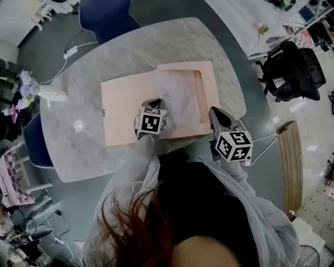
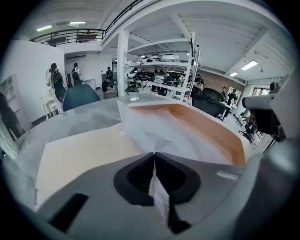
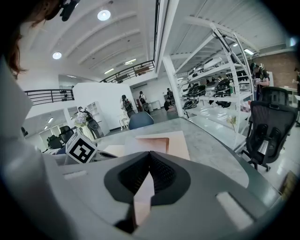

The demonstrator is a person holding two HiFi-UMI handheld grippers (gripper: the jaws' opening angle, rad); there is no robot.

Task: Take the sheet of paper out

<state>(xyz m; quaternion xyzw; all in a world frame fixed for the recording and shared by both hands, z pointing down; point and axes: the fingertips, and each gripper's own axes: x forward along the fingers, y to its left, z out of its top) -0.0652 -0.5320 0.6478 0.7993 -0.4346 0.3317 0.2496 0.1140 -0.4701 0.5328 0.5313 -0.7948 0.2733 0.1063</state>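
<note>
A peach paper folder [image 1: 128, 107] lies flat on the marble table [image 1: 78, 146], its pocket at the right end. A thin white sheet of paper [image 1: 180, 96] sticks out of that pocket and bows upward over the folder. My left gripper [image 1: 157, 102] is shut on the sheet's near edge; in the left gripper view the white sheet [image 2: 159, 129] runs away from the closed jaws of the left gripper [image 2: 153, 155]. My right gripper [image 1: 214, 111] is shut on the folder's near right edge, and a peach strip of the folder [image 3: 140, 197] shows between the jaws of the right gripper [image 3: 150, 154].
A vase of flowers [image 1: 31, 88] lies at the table's left edge. A white cable with a plug [image 1: 70, 51] trails off the far left. A blue chair [image 1: 107, 15] stands beyond the table, a black office chair [image 1: 292, 70] to the right.
</note>
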